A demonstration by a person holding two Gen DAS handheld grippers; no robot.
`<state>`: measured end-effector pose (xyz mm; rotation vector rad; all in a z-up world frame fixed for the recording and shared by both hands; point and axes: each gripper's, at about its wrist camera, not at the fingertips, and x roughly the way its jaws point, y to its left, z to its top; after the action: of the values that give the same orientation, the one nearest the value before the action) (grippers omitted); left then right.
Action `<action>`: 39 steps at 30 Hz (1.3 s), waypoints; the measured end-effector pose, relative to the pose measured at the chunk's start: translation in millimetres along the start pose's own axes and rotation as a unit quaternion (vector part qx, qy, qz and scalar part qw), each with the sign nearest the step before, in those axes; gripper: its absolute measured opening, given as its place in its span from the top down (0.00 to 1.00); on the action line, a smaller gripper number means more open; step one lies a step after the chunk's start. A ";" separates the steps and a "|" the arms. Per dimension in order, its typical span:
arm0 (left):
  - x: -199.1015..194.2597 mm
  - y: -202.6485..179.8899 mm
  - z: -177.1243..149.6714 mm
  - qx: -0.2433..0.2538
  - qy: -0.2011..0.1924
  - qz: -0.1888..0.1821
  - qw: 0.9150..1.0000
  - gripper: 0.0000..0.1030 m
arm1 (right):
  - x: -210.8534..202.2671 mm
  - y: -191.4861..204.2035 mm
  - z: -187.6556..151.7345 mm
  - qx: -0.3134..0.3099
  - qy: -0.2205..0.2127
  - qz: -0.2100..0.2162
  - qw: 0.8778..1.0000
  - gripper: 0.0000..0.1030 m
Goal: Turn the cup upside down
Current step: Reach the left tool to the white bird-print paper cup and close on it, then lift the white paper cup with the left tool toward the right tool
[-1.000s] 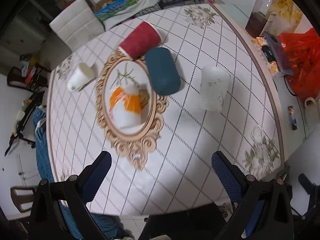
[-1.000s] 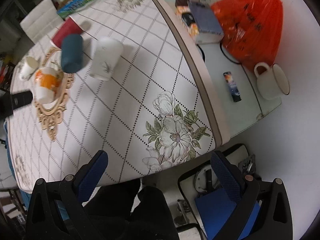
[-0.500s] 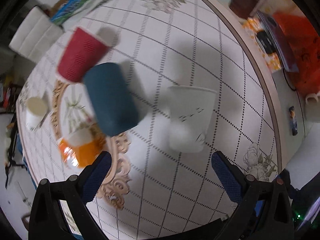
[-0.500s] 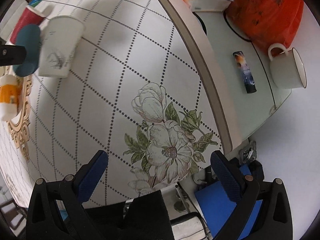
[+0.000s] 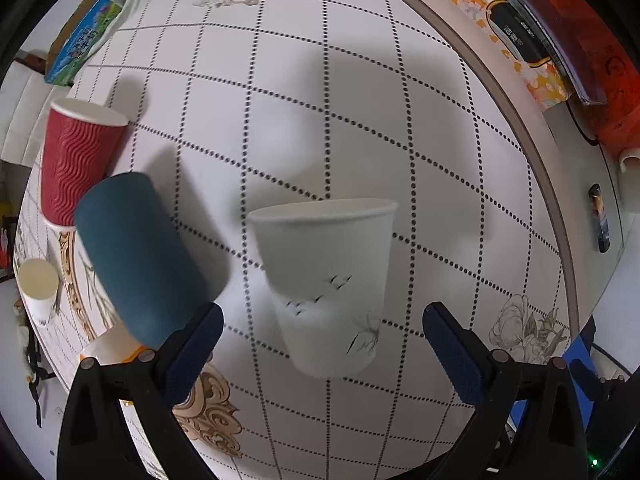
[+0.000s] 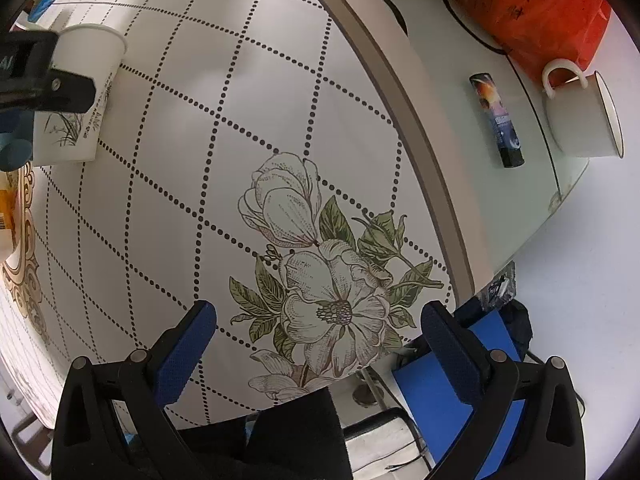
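A white paper cup (image 5: 326, 280) with small bird and plant prints stands upright, mouth up, on the white dotted tablecloth (image 5: 360, 128). My left gripper (image 5: 322, 344) is open, and the cup's lower part sits between its blue pads without touching them. The right wrist view shows the same cup (image 6: 82, 92) at the far left with the left gripper's finger in front of it. My right gripper (image 6: 318, 340) is open and empty above the flower print near the table's front edge.
A dark teal cup (image 5: 140, 256) and a red ribbed cup (image 5: 74, 164) stand left of the white cup. A small cream cup (image 5: 38, 288) and an ornate gold-framed tray (image 5: 208, 412) lie further left. A white mug (image 6: 580, 116), a dark tube (image 6: 498, 120) and an orange bag (image 6: 532, 8) sit on the glass side table.
My left gripper has moved forward and down to the white cup, which now sits between its open fingers. My right gripper has moved lower toward the flower print.
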<state>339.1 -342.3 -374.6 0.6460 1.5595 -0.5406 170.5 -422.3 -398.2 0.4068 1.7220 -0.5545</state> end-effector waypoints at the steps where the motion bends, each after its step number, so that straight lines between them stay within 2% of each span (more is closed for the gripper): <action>1: 1.4 -1.0 1.3 0.004 -0.001 0.000 1.000 0.05 | 0.1 0.7 1.3 0.000 0.001 0.000 1.000 0.00; 6: 6.4 -3.6 7.2 0.018 -0.005 -0.003 1.000 0.11 | 4.7 -2.5 1.9 0.003 0.004 0.002 1.000 0.00; 7: 7.5 -4.1 8.8 0.021 -0.005 -0.003 1.000 0.20 | 5.8 -3.0 2.2 0.004 0.004 0.003 1.000 0.00; 9: 10.9 -6.4 14.7 0.025 0.001 -0.003 1.000 0.28 | 7.0 -3.9 2.9 0.005 0.005 0.003 1.000 0.00; 14: 14.4 -9.4 19.4 0.030 0.003 -0.002 1.000 0.41 | 6.5 -6.4 2.5 0.008 0.008 0.005 1.000 0.00; 16: 16.6 -17.6 11.1 0.032 -0.001 0.000 0.999 0.41 | 7.0 -8.1 2.0 0.010 0.008 0.005 1.000 0.00; 24: 19.2 -31.0 16.6 0.032 -0.007 -0.001 0.999 0.42 | 9.2 -10.2 0.6 0.020 0.011 0.003 1.000 0.00; 32: 12.4 -27.2 8.7 0.032 -0.018 -0.007 0.999 0.43 | 5.7 -7.1 1.8 0.028 0.006 -0.006 1.000 0.00; 39: -10.5 -17.7 -7.4 0.011 -0.024 -0.011 1.000 0.43 | -1.4 -3.4 5.8 0.028 -0.001 0.002 1.000 0.00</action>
<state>322.1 -351.1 -364.2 0.6291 1.5186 -0.5868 173.5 -428.4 -397.2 0.4478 1.7058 -0.6008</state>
